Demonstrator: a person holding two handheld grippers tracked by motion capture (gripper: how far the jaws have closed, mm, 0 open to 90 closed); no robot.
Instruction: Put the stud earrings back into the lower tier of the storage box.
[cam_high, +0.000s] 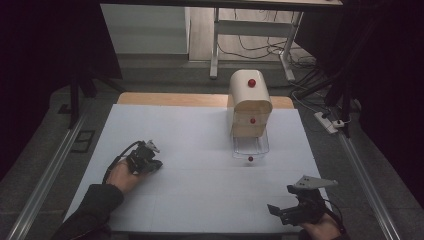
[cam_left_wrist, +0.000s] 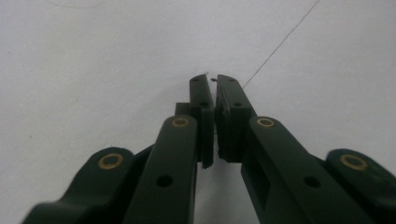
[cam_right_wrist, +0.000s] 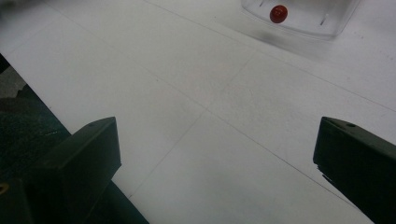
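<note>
white-covered table (cam_high: 200, 130), a cream drawer cabinet (cam_high: 249, 107) near its far edge, left tongs (cam_high: 150, 161) resting

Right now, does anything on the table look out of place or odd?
Only one thing: the bottom clear drawer of the small cream drawer cabinet is pulled out, while the drawer above it looks closed. Nothing looks spilled or damaged.

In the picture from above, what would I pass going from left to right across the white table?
Left gripper → cream drawer box, its clear bottom drawer pulled out → right gripper, near the table's front edge.
</note>
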